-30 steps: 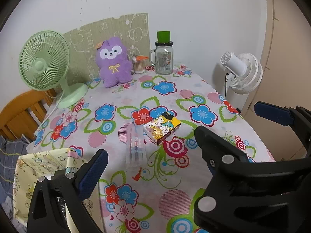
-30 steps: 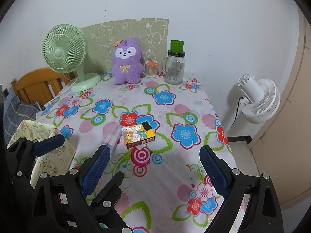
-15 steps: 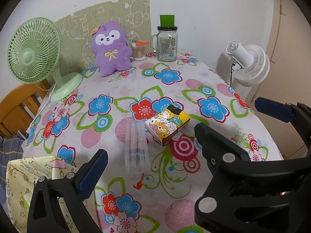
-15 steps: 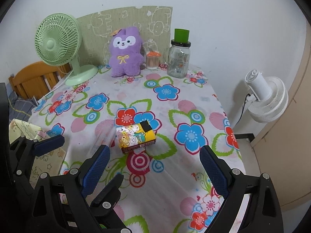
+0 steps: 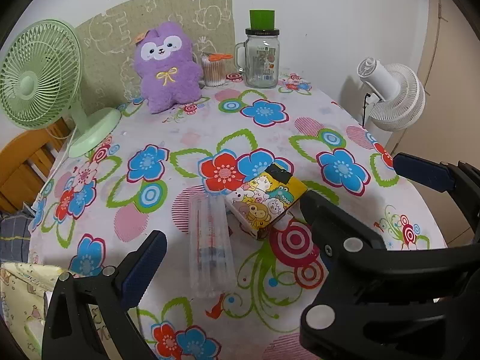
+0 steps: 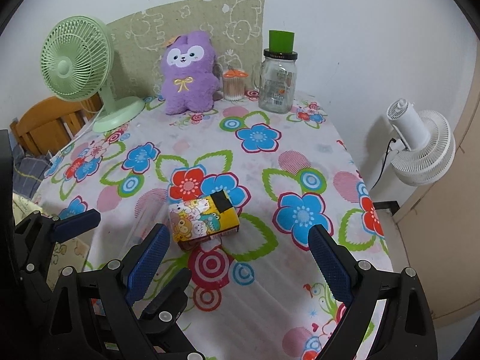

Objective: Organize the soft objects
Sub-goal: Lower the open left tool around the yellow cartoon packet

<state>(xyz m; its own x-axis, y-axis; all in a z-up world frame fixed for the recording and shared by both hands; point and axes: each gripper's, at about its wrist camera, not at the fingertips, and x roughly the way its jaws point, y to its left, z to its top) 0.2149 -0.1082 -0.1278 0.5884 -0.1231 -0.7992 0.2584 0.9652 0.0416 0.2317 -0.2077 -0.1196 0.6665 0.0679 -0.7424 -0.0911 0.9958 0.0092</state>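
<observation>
A purple plush toy [image 5: 168, 69] sits upright at the back of the flowered table [image 5: 186, 138], also in the right wrist view [image 6: 189, 75]. A yellow cartoon tissue pack [image 5: 265, 199] lies mid-table, also in the right wrist view [image 6: 202, 222], with a clear plastic packet [image 5: 210, 246] beside it. My left gripper [image 5: 228, 231] is open and empty, just short of the packet and pack. My right gripper [image 6: 240, 255] is open and empty, just short of the pack. The right gripper's blue finger [image 5: 420, 172] shows at the right of the left wrist view.
A green desk fan [image 5: 45, 84] stands at the back left. A glass jar with a green lid [image 5: 261, 57] and a cotton-swab pot [image 5: 213, 70] stand at the back. A white fan [image 5: 393, 96] stands off the table's right edge. A yellow printed bag [image 5: 21, 297] lies at the near left.
Both grippers have moved forward over the table toward the tissue pack and packet, which now look nearer. Both stay open and empty.
</observation>
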